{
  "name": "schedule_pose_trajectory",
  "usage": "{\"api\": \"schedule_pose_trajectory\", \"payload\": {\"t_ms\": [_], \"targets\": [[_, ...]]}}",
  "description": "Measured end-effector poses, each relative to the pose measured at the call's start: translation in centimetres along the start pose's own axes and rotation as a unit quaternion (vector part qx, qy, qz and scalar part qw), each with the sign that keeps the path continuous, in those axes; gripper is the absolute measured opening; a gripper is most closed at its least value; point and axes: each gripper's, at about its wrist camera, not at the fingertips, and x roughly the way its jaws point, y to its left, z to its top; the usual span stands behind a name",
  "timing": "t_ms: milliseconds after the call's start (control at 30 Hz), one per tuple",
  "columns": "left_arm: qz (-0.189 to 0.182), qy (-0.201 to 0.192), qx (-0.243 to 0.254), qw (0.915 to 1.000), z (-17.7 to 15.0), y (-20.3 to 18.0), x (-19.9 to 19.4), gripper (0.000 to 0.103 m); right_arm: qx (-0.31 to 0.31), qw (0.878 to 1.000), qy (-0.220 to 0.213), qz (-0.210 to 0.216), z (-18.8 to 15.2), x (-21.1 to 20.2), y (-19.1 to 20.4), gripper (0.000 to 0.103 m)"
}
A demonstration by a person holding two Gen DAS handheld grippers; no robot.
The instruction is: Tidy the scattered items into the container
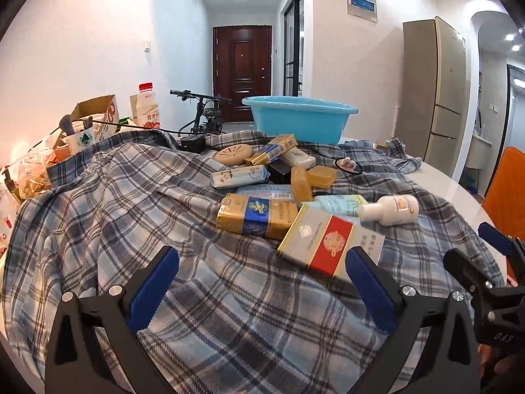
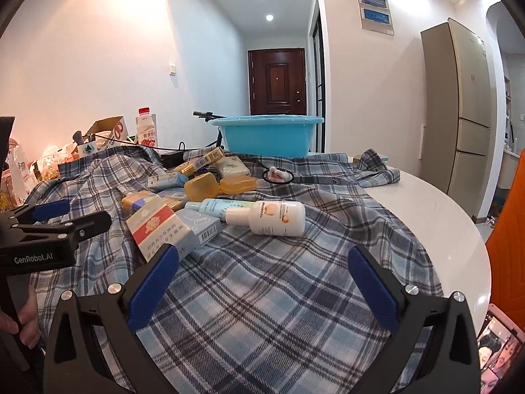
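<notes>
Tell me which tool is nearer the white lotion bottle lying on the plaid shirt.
Right. The right tool sits open just short of the white lotion bottle; the left tool, also open, lies further left, beyond the red-and-white box.

The blue basin's (image 2: 267, 138) inside was hidden behind its wall. The plaid shirt (image 1: 131, 203) covered most of the worktop (image 2: 433, 216). The phone (image 2: 500, 354) was cut off at the right wrist view's edge, and print on the red-and-white box (image 1: 323, 241) was too small to read.

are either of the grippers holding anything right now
No, nothing is held. The left gripper and the right gripper are both open over the plaid shirt, short of the pile of items.
</notes>
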Motion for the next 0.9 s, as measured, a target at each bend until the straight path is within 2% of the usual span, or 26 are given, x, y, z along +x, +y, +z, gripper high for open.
{"api": "schedule_pose_trajectory", "payload": {"t_ms": [167,433,533,900], "targets": [[0.002,-0.004,0.006,1.0,-0.7,-0.1,-0.1,0.103,0.006,1.0,-0.001,-0.005,-0.7,0.0,-0.2,0.103],[-0.006,-0.039,0.007,0.9992,-0.9,0.0,-1.0,0.103,0.001,1.0,-0.014,-0.008,-1.4,0.0,0.0,0.103],[-0.009,-0.039,0.004,0.9992,-0.9,0.1,-0.9,0.103,0.002,1.0,-0.029,-0.012,-1.7,-0.2,0.0,0.103],[-0.009,-0.058,-0.004,0.9983,-1.2,0.2,-1.5,0.103,0.024,0.999,-0.034,-0.01,-2.2,0.0,-0.5,0.103]]}}
